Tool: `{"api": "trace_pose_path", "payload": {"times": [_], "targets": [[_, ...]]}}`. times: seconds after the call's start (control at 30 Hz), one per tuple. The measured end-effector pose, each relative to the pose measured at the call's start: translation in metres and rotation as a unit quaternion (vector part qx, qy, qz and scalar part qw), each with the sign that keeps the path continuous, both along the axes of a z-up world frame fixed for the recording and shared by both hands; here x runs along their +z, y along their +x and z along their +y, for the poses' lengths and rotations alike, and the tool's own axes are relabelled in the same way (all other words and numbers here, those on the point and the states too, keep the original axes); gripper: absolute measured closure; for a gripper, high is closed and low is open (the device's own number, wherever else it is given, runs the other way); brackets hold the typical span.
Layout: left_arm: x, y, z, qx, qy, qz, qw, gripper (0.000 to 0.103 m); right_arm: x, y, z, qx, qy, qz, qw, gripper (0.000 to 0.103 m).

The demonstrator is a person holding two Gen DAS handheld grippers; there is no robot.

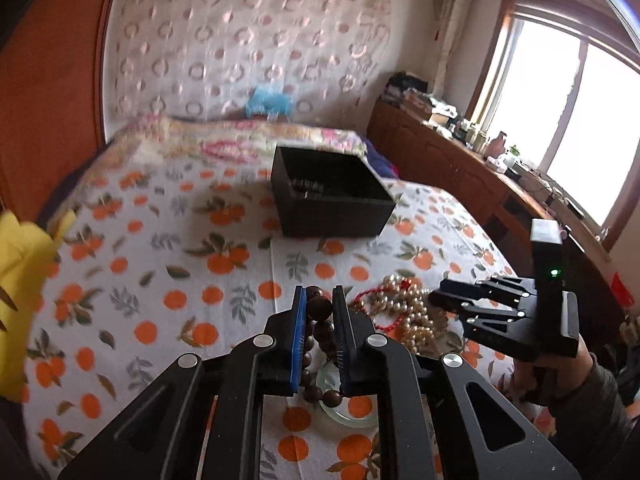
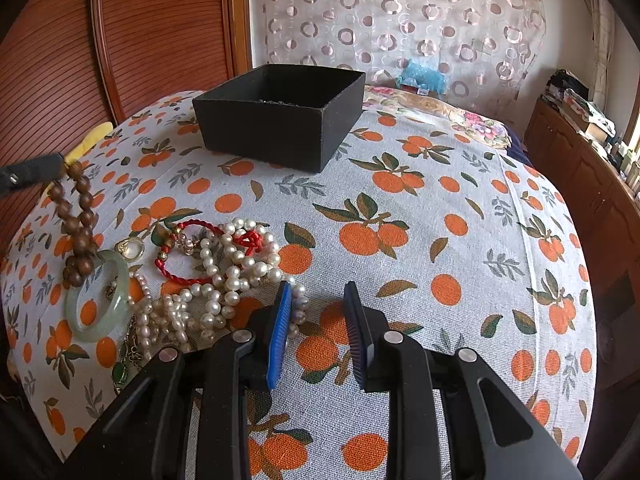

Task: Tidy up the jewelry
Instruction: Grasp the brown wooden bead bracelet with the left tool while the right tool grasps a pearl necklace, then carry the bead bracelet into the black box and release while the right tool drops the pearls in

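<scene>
My left gripper (image 1: 319,300) is shut on a brown wooden bead bracelet (image 1: 322,334), lifted so it hangs over the pale green jade bangle (image 2: 100,300). The bracelet (image 2: 78,224) also shows in the right wrist view, hanging from the left fingertip (image 2: 28,174). A pile of pearl strands (image 2: 216,288), a red cord bracelet (image 2: 188,252) and a gold ring (image 2: 130,248) lie on the orange-print cloth. My right gripper (image 2: 318,290) is open and empty beside the pearls; it also shows in the left wrist view (image 1: 436,300). A black box (image 2: 280,114) stands beyond, something dark inside.
The cloth (image 2: 440,220) covers a bed. A wooden headboard panel (image 2: 140,40) stands at the left, a patterned curtain (image 2: 400,20) behind. A wooden sideboard (image 1: 460,168) with clutter runs along the right under a window. A yellow item (image 1: 24,288) lies at the left.
</scene>
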State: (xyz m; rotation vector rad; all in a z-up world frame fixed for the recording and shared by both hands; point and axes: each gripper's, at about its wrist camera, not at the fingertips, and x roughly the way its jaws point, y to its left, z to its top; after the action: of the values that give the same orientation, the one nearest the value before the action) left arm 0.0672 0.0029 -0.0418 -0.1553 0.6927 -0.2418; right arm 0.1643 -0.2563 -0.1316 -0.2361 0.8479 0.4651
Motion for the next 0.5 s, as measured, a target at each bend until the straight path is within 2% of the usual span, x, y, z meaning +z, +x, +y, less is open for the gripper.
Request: {"api": "trace_pose_path", "payload": {"times": [0.1,0.17,0.2,0.23,0.3,0.5], "targets": [[0.014,-0.007,-0.002,-0.002,0.011,-0.024,0.9996,0.091,0.0,0.0,0.001,0.007,-0.003,0.005,1.0,0.074],[0.02,-0.01,-0.002,-0.003,0.012,-0.031,0.9994,0.091,0.001,0.0,0.003,0.019,-0.003,0.011,1.0,0.081],[0.022,-0.012,-0.001,-0.003,0.012,-0.034,0.9993,0.091,0.0,-0.001,0.005,0.023,-0.002,0.013,1.0,0.09],[0.024,-0.013,-0.001,-0.003,0.011,-0.037,0.9992,0.091,0.001,-0.002,0.007,0.031,-0.006,0.017,0.999,0.094],[0.03,-0.014,-0.001,-0.002,0.015,-0.045,0.9989,0.091,0.004,-0.006,0.009,0.043,-0.004,0.019,0.999,0.095],[0.04,-0.012,-0.002,-0.002,0.026,-0.059,0.9979,0.091,0.039,-0.019,0.01,0.05,0.022,-0.025,0.998,0.095]]}}
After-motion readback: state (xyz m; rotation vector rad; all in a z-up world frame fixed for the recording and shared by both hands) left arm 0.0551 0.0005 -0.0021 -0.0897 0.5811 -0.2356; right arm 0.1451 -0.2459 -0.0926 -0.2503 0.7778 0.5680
